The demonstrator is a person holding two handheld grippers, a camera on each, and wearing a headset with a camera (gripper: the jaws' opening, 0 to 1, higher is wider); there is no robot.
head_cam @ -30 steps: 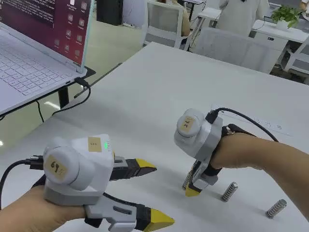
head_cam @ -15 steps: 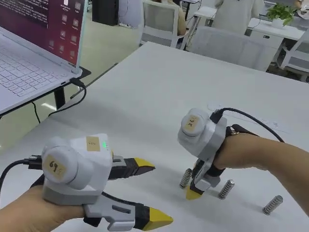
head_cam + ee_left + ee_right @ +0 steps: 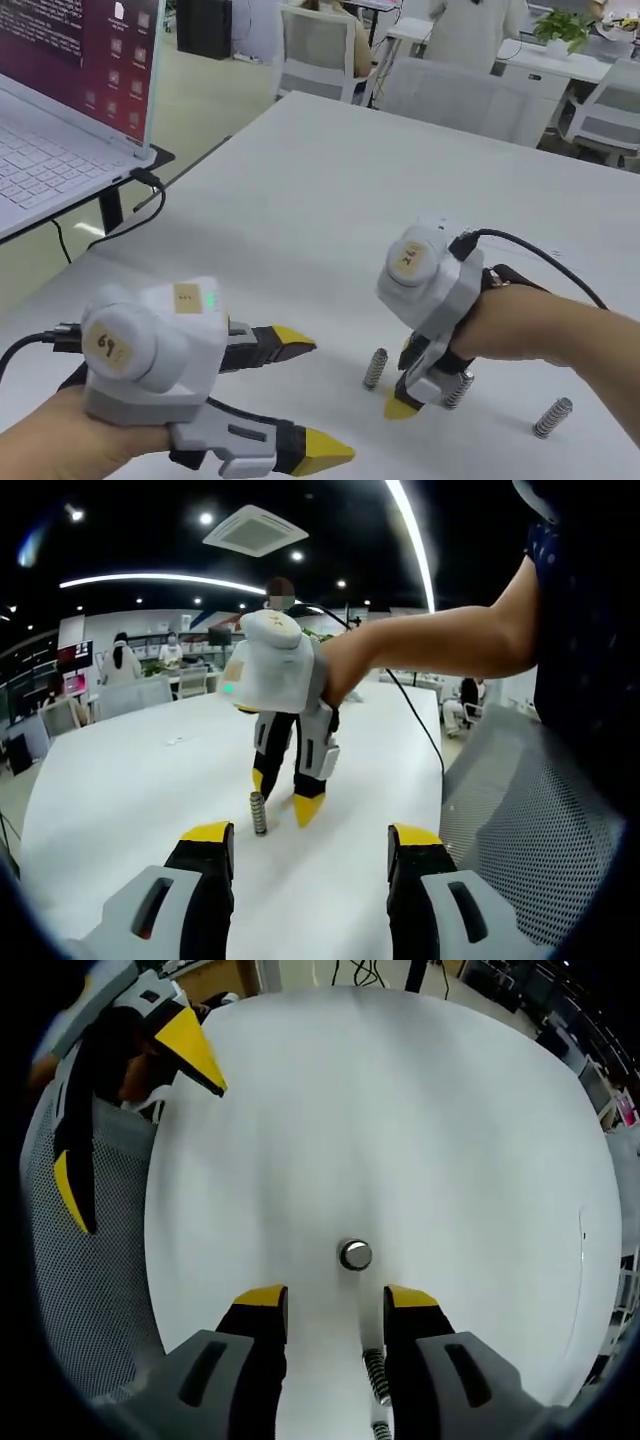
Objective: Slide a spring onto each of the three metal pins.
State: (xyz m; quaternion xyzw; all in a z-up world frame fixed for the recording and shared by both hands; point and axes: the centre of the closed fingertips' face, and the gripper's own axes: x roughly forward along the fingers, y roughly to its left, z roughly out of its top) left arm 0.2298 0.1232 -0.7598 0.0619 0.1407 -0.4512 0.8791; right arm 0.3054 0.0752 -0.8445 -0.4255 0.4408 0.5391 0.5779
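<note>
Left gripper [image 3: 311, 834]: jaws apart.
Right gripper [image 3: 336, 1300]: jaws apart, empty.
Upright spring [image 3: 355, 1255]: just ahead of right tips.
Second spring [image 3: 375, 1375]: beside one right jaw.

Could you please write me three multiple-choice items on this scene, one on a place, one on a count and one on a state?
1. Where does the laptop sit?
A. on a separate surface left of the white table
B. on the floor
C. on a chair
2. How many springs are on the table?
A. one
B. three
C. six
3. How is the left gripper?
A. shut on a spring
B. shut on a cable
C. open, empty

1 A: the head view shows it beyond the table's left edge.
2 B: three show in the head view.
3 C: its yellow-tipped jaws stand apart with nothing between.
</note>
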